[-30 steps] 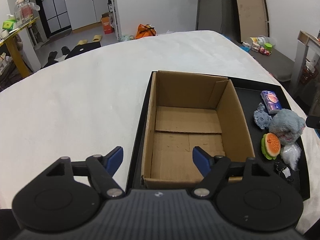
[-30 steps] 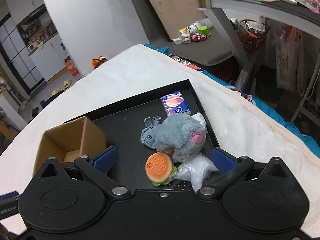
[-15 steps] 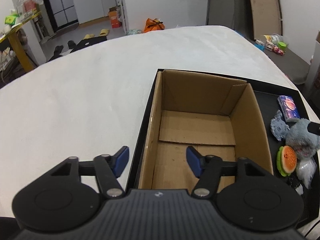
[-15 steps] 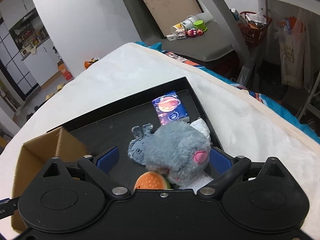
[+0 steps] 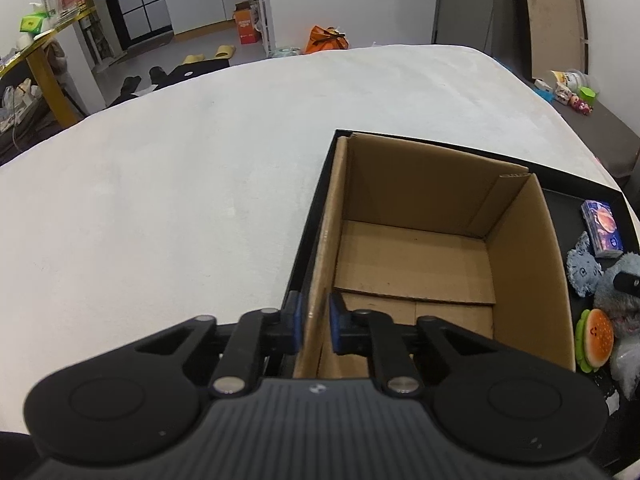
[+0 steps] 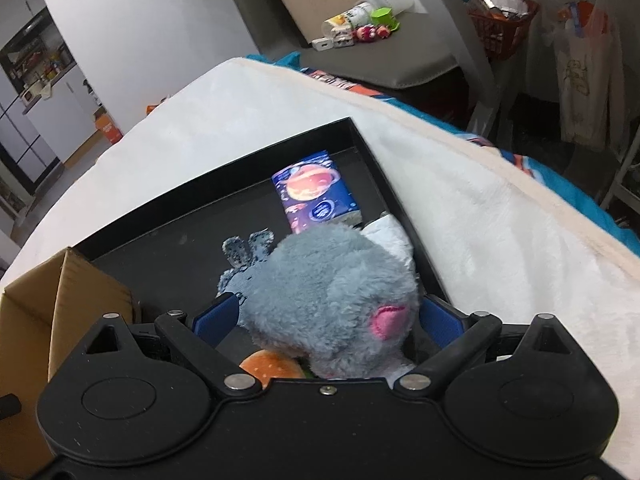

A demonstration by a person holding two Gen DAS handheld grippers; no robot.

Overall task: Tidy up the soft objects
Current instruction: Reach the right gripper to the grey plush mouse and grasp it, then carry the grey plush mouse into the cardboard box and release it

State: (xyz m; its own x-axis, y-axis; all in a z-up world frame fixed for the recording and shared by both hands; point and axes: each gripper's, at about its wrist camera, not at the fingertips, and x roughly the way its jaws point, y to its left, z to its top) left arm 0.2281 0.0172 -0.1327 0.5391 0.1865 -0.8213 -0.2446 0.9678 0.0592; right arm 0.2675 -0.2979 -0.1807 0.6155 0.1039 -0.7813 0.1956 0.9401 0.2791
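Observation:
An empty cardboard box stands in a black tray. My left gripper is shut on the box's left wall near its front corner. A grey plush toy lies in the tray right of the box, between the open fingers of my right gripper. A burger-shaped toy lies just under the plush, a small blue-grey cloth toy behind it, and a blue tissue pack farther back. The same toys show at the right edge of the left wrist view.
The tray sits on a white blanket-covered surface. A white bag lies near the tray's front right. The surface's right edge drops to the floor with a table leg and a red basket beyond.
My left gripper closed from wide open onto the box's left wall. My right gripper moved forward and down until the grey plush sits between its fingers.

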